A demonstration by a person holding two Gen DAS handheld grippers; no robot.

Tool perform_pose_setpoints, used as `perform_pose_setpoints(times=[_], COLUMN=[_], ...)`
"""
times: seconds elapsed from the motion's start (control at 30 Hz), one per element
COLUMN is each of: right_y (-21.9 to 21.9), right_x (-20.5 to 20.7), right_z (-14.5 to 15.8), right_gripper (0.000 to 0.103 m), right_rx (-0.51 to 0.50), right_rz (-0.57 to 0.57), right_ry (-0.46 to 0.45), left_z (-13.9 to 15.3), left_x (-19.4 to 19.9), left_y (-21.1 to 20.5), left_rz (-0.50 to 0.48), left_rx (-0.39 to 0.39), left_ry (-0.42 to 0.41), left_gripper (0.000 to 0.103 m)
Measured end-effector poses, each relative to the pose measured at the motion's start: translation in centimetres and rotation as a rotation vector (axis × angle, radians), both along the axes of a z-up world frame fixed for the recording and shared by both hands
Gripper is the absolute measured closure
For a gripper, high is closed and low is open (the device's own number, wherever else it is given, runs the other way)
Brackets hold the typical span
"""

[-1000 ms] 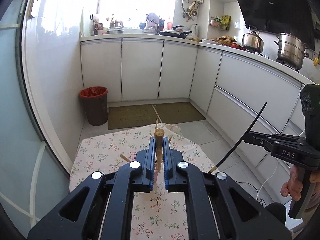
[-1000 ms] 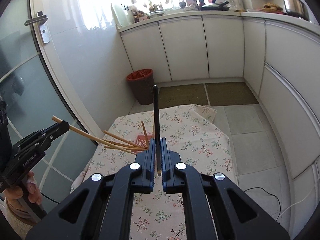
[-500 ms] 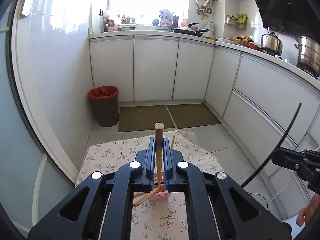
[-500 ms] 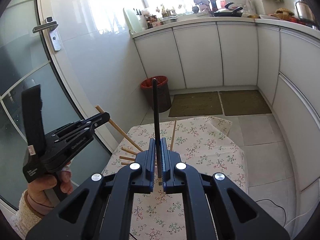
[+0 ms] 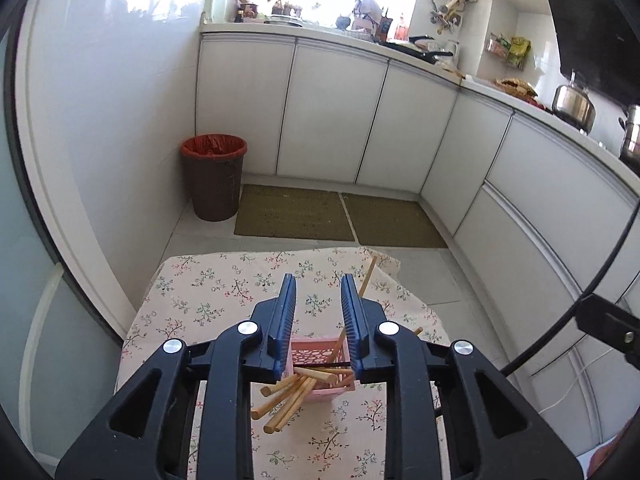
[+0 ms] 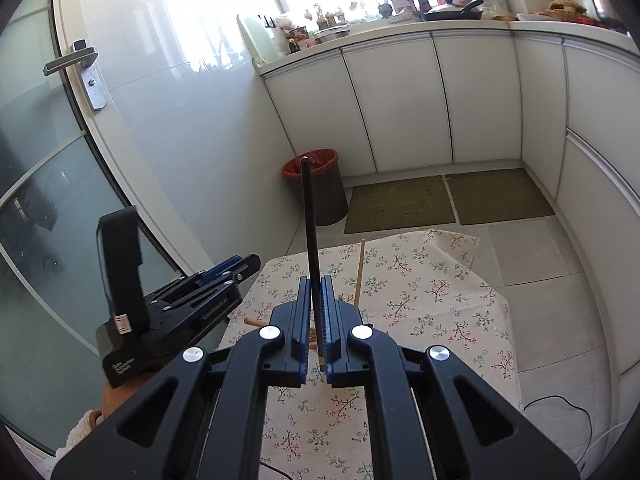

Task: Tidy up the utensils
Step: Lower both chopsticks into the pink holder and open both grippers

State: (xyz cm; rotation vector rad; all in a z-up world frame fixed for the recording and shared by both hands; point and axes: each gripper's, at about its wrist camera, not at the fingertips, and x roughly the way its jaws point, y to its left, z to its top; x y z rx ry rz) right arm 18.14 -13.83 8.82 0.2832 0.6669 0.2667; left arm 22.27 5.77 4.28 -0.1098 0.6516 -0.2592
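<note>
A: Change since half a second ago, left side first?
B: The left tongs [image 5: 318, 320] then pinched a wooden chopstick; now the jaws stand wide apart and hold nothing. That stick has joined the wooden chopsticks [image 5: 292, 394] in the pink holder [image 5: 320, 356] directly below the gap.

A: Orientation of those sticks?
B: The bundle leans back toward the tongs' base, blunt round ends nearest the camera, long axes running from the holder down-left. One stick [image 5: 366, 280] slants up and away past the right finger.

A: Right side?
B: The right tongs [image 6: 316, 320] remain clamped on a black chopstick [image 6: 310, 236], unchanged. Its long axis runs straight forward along the fingers, tip up and away.

A: Materials?
B: Holder: pink plastic, square, perforated walls. Sticks: pale round wood; the black one smooth and slim. Under both tongs, the table [image 6: 440, 300] carries a cream floral cloth.
</note>
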Motion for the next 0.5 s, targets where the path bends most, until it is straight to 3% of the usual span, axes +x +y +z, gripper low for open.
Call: perform_pose_setpoints(times=[0.23,0.5], right_y=[2.9,5.0], right_x=[2.6,6.9], right_z=[0.0,-2.8], right_gripper=[0.098,0.097], right_rx=[-0.043,-0.105], right_rz=[-0.022,-0.057], right_ry=[-0.046,-0.051], left_z=[2.1,1.4], left_x=[-1.4,-1.7], left_y=[3.8,5.7], left_rz=[0.076,0.099], left_rx=[-0.091,-0.076], left_ry=[-0.051,-0.054], left_gripper=[0.072,0.068])
